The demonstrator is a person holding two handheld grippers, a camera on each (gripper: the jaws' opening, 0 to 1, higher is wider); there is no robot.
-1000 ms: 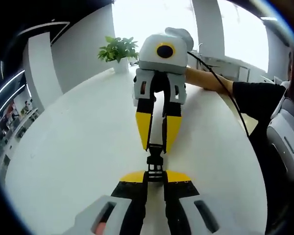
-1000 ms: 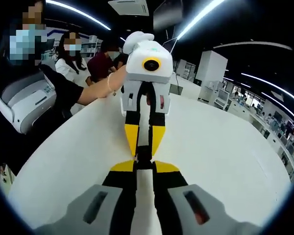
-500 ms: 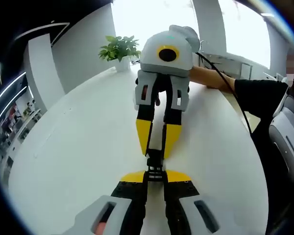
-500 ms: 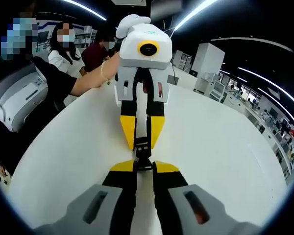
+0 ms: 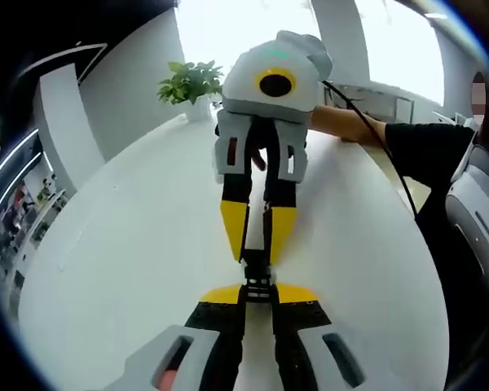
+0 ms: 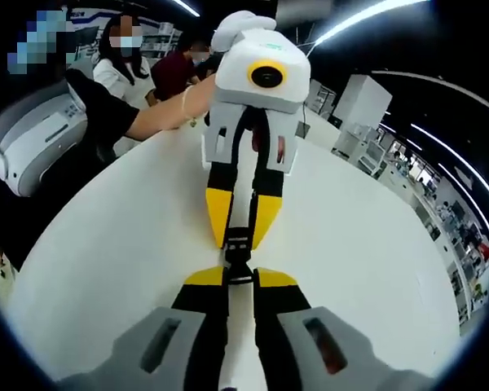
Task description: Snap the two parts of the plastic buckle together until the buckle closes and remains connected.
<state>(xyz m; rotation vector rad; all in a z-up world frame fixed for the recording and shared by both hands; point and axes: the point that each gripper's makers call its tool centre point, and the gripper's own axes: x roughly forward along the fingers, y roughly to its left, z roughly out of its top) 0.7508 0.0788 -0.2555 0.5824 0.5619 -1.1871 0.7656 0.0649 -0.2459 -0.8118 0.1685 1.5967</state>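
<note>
The black plastic buckle (image 5: 258, 275) spans the short gap between the two grippers, which meet tip to tip above the white table (image 5: 122, 244). My left gripper (image 5: 258, 292) is shut on the buckle's near end. The right gripper (image 5: 257, 254) comes in from the top, shut on the far end. In the right gripper view the same buckle (image 6: 238, 257) runs from my right gripper (image 6: 240, 278) up into the left gripper (image 6: 239, 240). The two parts sit in line and touching; I cannot tell whether they are latched.
The table (image 6: 359, 244) is round and wide. A potted plant (image 5: 191, 81) stands at its far edge. A person's forearm (image 5: 350, 126) reaches to the right gripper, and an arm (image 6: 159, 114) holds the left. A grey-white machine (image 6: 28, 142) stands beside the table.
Both grippers stay tip to tip with the buckle held between them. The opposing gripper has tilted slightly and looms a little larger in each view.
</note>
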